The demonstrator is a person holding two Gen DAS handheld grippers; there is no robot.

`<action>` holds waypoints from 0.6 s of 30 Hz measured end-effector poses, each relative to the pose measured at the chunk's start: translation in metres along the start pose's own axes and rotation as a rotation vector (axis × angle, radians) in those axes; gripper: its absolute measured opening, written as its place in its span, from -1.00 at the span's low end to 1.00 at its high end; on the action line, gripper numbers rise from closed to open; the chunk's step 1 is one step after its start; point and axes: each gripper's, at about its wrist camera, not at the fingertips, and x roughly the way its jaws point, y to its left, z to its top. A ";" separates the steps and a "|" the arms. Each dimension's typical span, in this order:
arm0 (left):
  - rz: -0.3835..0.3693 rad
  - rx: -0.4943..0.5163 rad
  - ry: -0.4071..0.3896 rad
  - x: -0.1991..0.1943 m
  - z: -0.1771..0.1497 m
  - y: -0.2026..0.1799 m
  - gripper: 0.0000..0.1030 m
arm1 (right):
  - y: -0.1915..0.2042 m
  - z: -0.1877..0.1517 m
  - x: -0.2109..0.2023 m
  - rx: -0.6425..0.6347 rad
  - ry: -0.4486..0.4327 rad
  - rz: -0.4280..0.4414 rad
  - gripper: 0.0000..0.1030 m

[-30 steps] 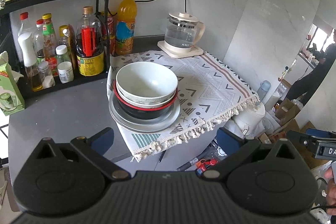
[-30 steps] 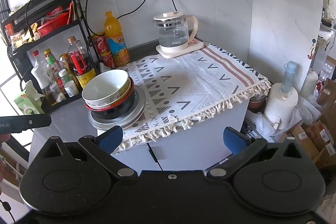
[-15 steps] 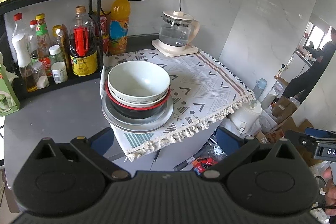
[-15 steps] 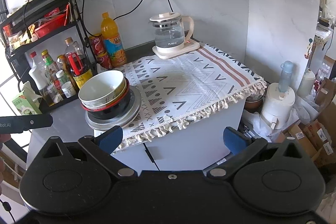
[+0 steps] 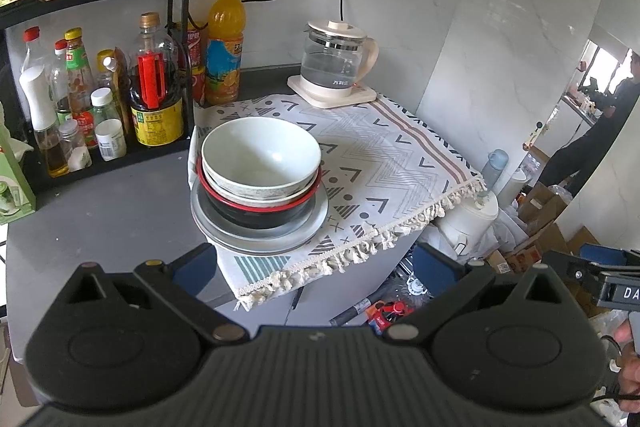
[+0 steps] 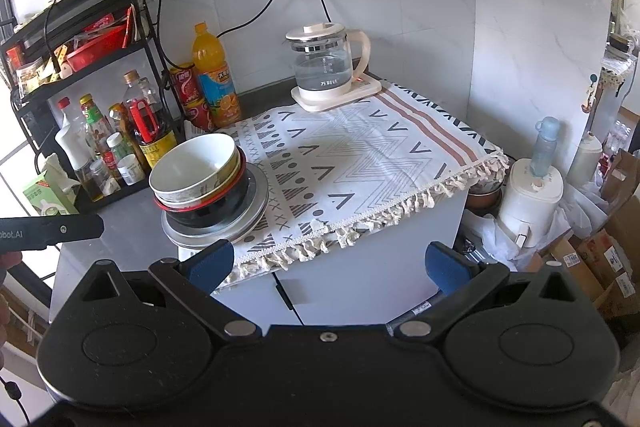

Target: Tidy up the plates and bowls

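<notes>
A stack stands on the left end of the patterned cloth [image 5: 384, 155]: a white bowl [image 5: 260, 155] on top, a black bowl with a red rim [image 5: 256, 211] under it, and a grey plate [image 5: 264, 239] at the bottom. The same stack shows in the right wrist view, with the white bowl [image 6: 194, 165] and the plate [image 6: 224, 227]. My left gripper [image 5: 314, 269] is open and empty, held back in front of the stack. My right gripper [image 6: 328, 263] is open and empty, off the counter's front edge, right of the stack.
A black rack [image 5: 92, 75] with bottles and jars stands left of the stack. An orange drink bottle [image 5: 224, 43] and a glass kettle [image 5: 336, 63] are at the back wall. Boxes and a white appliance [image 6: 528, 195] sit on the floor to the right.
Both grippers have drawn back a little from the counter. The stack has not moved and both stay open.
</notes>
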 end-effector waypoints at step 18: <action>0.000 -0.007 0.005 0.000 -0.002 -0.006 1.00 | -0.007 -0.001 0.002 -0.004 0.010 0.011 1.00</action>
